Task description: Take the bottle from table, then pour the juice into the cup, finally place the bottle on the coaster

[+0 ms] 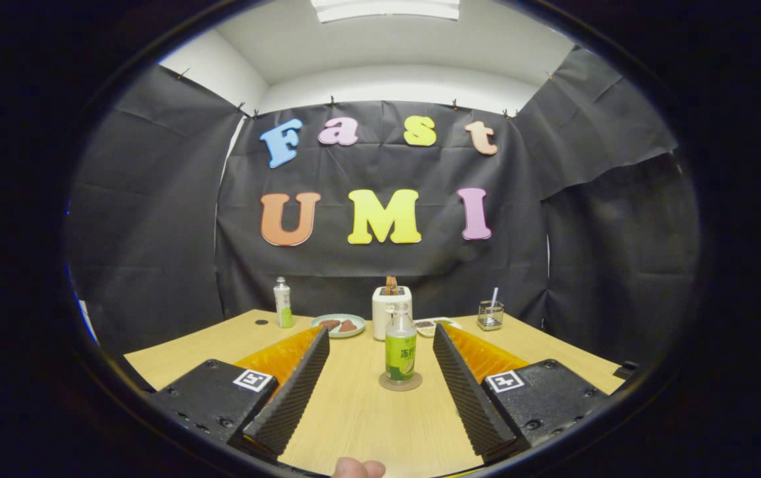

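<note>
The pale wooden counter (360, 411) carries everything. The tongs (375, 385) gape wide, holding nothing, framing the clear green-labelled plastic bottle (400, 348). That bottle stands upright on a round tan coaster (400, 382), so placement looks finished. Behind the bottle, a white toaster (390, 311) holds bread; rightward, a wire-mesh cup (489, 315) holds a utensil.

Pale wood-grain tabletop (360, 418), running back to the black cloth wall. Directly on it: round coaster (400, 382) under a green-labelled bottle (400, 348); farther back, a white toaster (390, 311), a plate (338, 325) with brown pieces, a second bottle (282, 303), a patterned dish (434, 326), a mesh holder (489, 315).
</note>
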`<act>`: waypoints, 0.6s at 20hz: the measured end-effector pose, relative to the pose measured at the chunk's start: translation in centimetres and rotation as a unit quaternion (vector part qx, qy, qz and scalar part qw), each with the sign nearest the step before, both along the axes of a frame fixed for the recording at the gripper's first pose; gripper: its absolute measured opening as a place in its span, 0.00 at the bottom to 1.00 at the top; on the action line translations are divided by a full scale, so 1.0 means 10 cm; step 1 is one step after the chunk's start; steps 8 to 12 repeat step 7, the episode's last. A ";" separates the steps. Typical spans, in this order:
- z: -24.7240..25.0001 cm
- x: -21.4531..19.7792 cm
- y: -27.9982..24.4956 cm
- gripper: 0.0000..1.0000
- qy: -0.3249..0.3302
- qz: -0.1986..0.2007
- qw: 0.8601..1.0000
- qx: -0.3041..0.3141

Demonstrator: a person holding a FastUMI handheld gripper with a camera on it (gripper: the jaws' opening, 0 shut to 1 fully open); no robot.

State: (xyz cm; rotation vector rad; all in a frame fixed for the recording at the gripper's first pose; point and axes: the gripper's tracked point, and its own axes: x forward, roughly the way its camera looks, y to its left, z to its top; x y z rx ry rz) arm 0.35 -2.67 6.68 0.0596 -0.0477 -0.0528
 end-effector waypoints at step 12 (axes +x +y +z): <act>-0.02 0.00 0.05 1.00 -0.004 0.009 1.000 0.006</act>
